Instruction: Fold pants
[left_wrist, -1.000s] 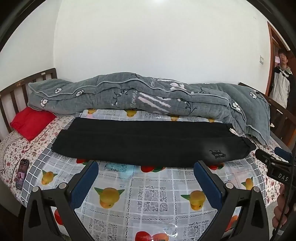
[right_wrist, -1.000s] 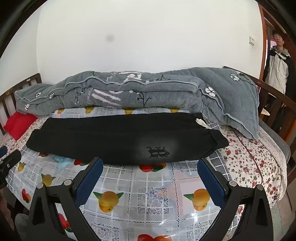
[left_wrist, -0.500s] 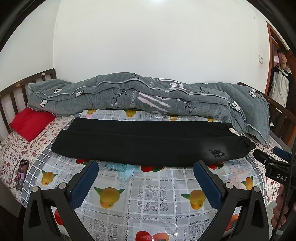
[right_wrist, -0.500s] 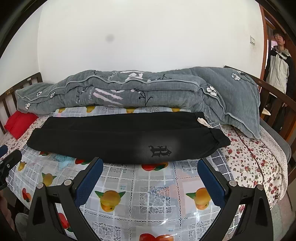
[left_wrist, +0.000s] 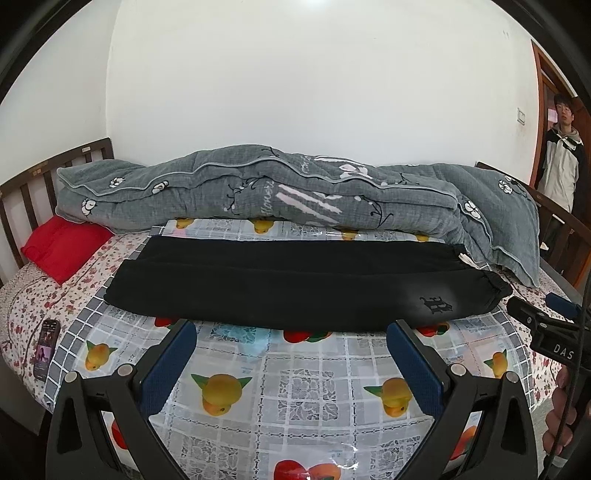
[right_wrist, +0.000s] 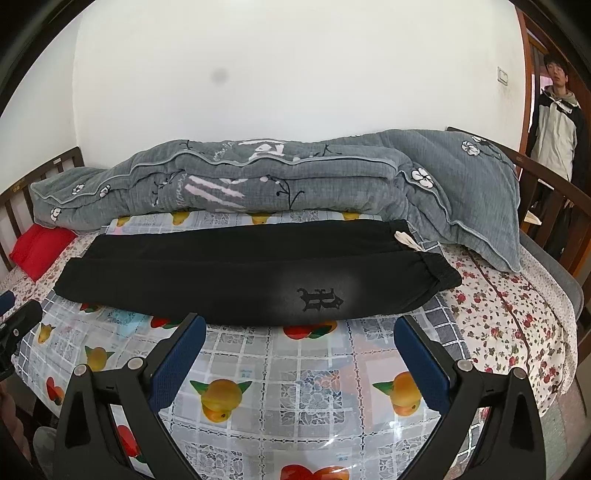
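Your left gripper (left_wrist: 291, 354) has its blue-padded fingers (left_wrist: 168, 367) spread wide apart, holding nothing and touching nothing; it hangs over the fruit-print cloth (left_wrist: 295, 387) near the front edge of the bed (left_wrist: 22, 295). Your right gripper (right_wrist: 299, 354) is the same: fingers (right_wrist: 421, 365) wide apart, empty, above the cloth, short of the garment.

The black pants (left_wrist: 295, 284) lie flat across the middle of the cloth, legs laid one over the other lengthwise, parallel to the front edge. The elastic waistband with its white drawstring (right_wrist: 406, 240) points toward the bed's right end, the printed emblem (right_wrist: 319, 299) near it on the front side.

Behind the pants, along the wall edge, a grey quilt (left_wrist: 295, 195) is bunched up. A red pillow (left_wrist: 64, 247) sits at the left end by the headboard, and a phone (left_wrist: 46, 349) lies near the front left corner. A person (right_wrist: 557, 144) stands in the doorway at right.
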